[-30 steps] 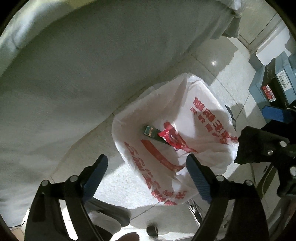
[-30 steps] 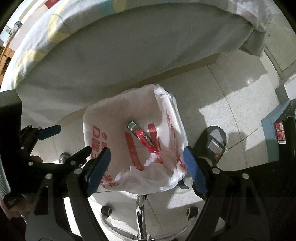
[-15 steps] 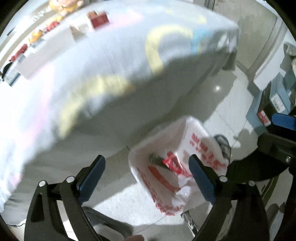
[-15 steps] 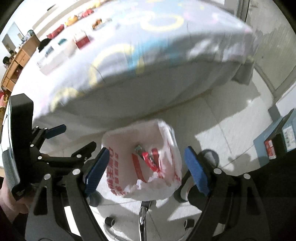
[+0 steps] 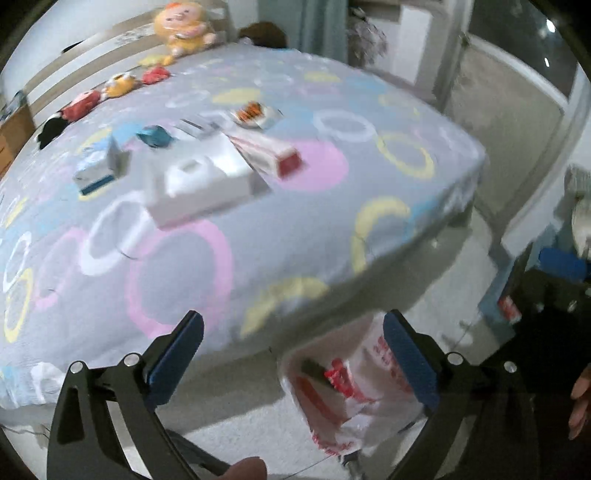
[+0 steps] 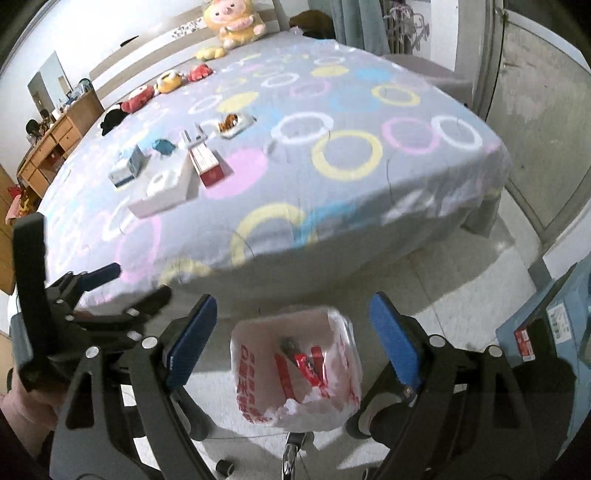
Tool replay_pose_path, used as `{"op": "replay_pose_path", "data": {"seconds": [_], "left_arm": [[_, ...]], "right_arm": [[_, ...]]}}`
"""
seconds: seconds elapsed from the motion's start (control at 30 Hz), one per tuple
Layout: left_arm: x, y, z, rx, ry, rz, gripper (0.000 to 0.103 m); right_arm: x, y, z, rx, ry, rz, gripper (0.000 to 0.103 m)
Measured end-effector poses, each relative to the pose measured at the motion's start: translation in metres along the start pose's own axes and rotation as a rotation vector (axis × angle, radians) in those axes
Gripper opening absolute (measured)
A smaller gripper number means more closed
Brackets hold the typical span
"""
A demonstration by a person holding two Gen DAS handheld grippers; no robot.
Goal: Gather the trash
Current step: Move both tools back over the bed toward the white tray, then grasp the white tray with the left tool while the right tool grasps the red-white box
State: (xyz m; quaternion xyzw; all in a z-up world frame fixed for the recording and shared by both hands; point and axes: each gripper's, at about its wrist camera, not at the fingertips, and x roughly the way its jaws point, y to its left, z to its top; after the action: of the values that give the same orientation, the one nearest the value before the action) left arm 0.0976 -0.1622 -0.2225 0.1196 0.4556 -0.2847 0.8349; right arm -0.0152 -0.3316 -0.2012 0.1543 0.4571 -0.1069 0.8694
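A white plastic bag with red print (image 5: 347, 398) (image 6: 295, 369) stands open on the floor by the bed, holding a red wrapper (image 6: 306, 363) and a dark scrap (image 6: 286, 343). My left gripper (image 5: 291, 321) hangs high above the bag and the bed edge, its jaws opening with nothing between them. Beside it, my right gripper (image 6: 292, 299) is open and empty, straight over the bag. On the bed lie a white box (image 6: 162, 188) (image 5: 199, 184), a red box (image 6: 208, 166) (image 5: 273, 155), a blue-and-white carton (image 6: 127, 168), a teal item (image 6: 163, 146) and a snack packet (image 6: 232, 123).
The bed (image 6: 332, 206) has a grey sheet with coloured rings, and plush toys (image 6: 236, 22) line its head. A blue box (image 6: 546, 325) sits on the floor at right. Chair legs with casters (image 6: 291, 450) show under the bag. A wooden desk (image 6: 51, 144) stands far left.
Both grippers have risen away from the bag and tipped up, so the bed top and its boxes have come into view. The bag looks smaller and lower.
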Motion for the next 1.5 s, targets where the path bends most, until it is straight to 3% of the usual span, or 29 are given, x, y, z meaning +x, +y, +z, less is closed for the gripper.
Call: {"op": "replay_pose_path", "data": {"seconds": [0.3,0.63,0.77,0.9,1.23,1.5], "left_arm": [[-0.031,0.066,0.037,-0.201,-0.098,0.064,0.095],[-0.022,0.122,0.063,-0.309,-0.089,0.141,0.095],[-0.012,0.140,0.069,-0.361,-0.060,0.134,0.095],[0.001,0.144,0.077,-0.365,-0.033,0.092,0.095],[0.039,0.146,0.083,-0.364,0.032,0.132,0.095],[0.059,0.145,0.087,-0.365,0.064,0.101,0.095]], "right_arm": [[-0.006,0.027,0.034,-0.086,-0.030,0.011,0.083],[0.004,0.055,0.082,-0.198,-0.055,0.031,0.083],[0.012,0.066,0.099,-0.237,-0.059,0.038,0.083],[0.028,0.076,0.110,-0.268,-0.051,0.054,0.083],[0.080,0.090,0.127,-0.314,0.002,0.096,0.083],[0.117,0.094,0.134,-0.370,0.042,0.102,0.083]]}}
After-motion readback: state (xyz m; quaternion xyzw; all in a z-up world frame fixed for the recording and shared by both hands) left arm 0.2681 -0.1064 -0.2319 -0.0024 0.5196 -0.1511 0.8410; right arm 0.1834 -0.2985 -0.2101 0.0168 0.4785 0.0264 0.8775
